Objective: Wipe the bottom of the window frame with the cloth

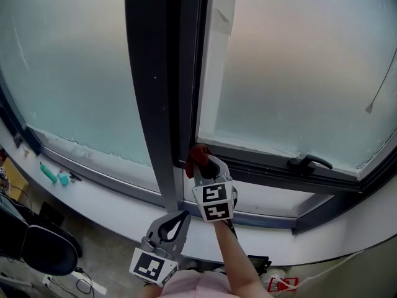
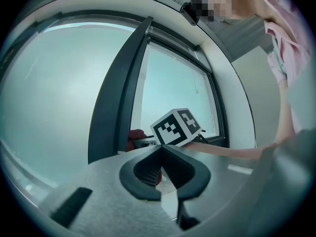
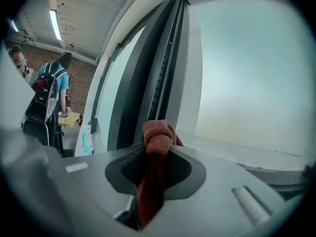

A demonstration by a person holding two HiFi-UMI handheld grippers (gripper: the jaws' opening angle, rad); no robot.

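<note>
Right, the big frosted window pane fills most of the head view, and the dark upright of the window frame runs down the middle of it. Below the pane the frame's bottom rail sits along the white sill, with a black window handle lying flat on the rail towards the right. Down at the corner where the upright meets that rail is the right claw, closed tight on the red-brown cloth. Its own view shows the cloth bunched into a knob above the jaws, with a tail hanging down between them. I can't tell whether the cloth actually touches the rail. The left claw hangs lower and nearer the person, just beside the right forearm. Its jaws are together with nothing between them in the left gripper view. Far off to the left, small teal objects lie on the sill.
</note>
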